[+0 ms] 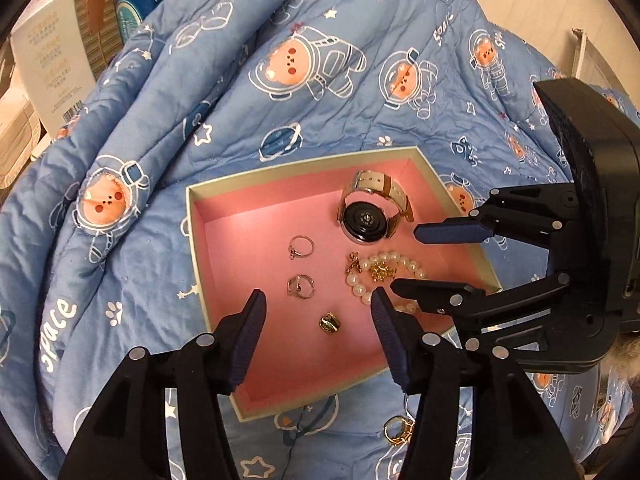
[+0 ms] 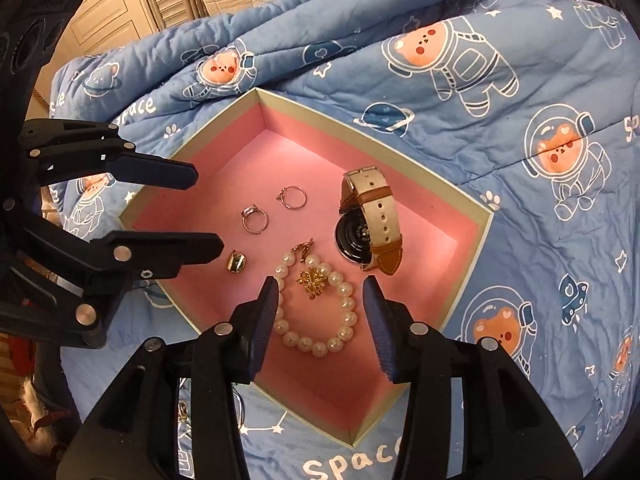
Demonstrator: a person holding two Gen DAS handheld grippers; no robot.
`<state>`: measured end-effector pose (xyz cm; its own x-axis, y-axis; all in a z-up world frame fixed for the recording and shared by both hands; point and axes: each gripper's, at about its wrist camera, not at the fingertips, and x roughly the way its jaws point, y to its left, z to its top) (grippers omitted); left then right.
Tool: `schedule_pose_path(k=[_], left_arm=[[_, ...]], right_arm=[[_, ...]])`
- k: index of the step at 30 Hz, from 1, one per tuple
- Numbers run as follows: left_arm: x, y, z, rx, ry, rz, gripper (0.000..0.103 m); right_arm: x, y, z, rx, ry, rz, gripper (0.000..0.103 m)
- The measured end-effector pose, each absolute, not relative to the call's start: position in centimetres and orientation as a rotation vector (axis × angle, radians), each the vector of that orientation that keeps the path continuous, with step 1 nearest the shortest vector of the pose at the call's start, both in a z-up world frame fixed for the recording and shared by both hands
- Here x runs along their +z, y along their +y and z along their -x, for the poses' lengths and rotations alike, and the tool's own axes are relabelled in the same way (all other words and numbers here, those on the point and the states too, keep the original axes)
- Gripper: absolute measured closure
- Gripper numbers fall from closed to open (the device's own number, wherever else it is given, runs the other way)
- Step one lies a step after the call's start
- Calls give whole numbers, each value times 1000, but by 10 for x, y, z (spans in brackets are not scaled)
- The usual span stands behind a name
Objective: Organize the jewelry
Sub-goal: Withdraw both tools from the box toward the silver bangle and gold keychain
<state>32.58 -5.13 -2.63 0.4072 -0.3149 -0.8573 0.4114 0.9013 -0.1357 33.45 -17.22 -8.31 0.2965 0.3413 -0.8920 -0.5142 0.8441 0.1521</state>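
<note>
Looking from the left wrist, the left gripper point(image 1: 318, 308) has its jaws open and empty over the pink box point(image 1: 196, 216) on the blue quilt point(image 1: 280, 80). Inside lie a watch point(image 1: 370, 210), two thin rings point(image 1: 301, 246) and a chunky gold ring point(image 1: 330, 322); small, light, hard, slippery, so pinch each band. From the right wrist, the right gripper point(image 2: 322, 300) hangs open above the floppy pearl bracelet point(image 2: 320, 312); grab its beads.

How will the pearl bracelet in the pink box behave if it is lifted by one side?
The pearl bracelet would probably droop, since it is a loop of separate beads. The round, glossy pearls may slip between pads. Its gold charm would likely dangle and swing.
</note>
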Motion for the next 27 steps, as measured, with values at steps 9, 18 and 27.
schedule_pose_path(k=[9,18,27], left_arm=[[-10,-25,-275,-397,894,-30,13],[-36,-14,-222,-360,861,-52,10],[-63,-15,-180,-378,876,-54,10]], right_arm=[[-48,-200,-291,520,983,64,42],[-46,-210,-235,536,927,29,42],[-79,-206,-196,572,960,89,42]])
